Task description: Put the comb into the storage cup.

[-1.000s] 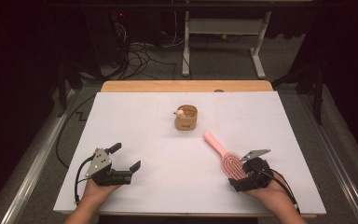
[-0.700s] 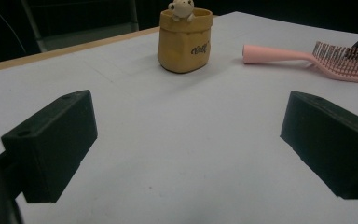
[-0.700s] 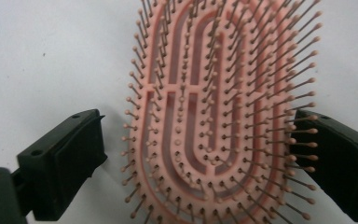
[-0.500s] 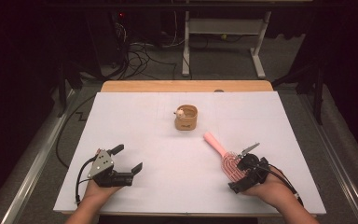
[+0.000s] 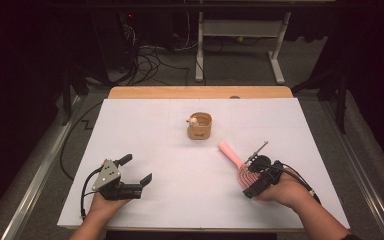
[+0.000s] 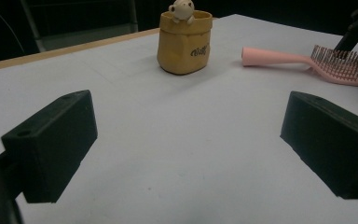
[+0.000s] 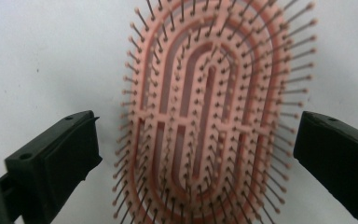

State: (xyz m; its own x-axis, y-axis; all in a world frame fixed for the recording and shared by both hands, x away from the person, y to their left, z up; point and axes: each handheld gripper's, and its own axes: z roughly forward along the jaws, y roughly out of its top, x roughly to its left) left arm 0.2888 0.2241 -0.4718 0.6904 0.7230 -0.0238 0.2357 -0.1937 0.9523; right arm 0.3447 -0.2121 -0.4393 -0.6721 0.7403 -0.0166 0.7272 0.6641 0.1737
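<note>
I have the right gripper (image 5: 258,176) hovering wide open, gripping nothing, straddling the bristled head of the pink hairbrush (image 5: 236,162), which lies bristles-up near the table's (image 5: 145,125) right front corner.

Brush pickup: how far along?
Done: right gripper is over the brush head, bristles up, open jaws on either side. In hand: the grasp itself; the jaws have not closed and the brush lies flat on the table. Left: close and lift; possibly into the pouch, a guess. Left gripper is open, off to the side.
</note>
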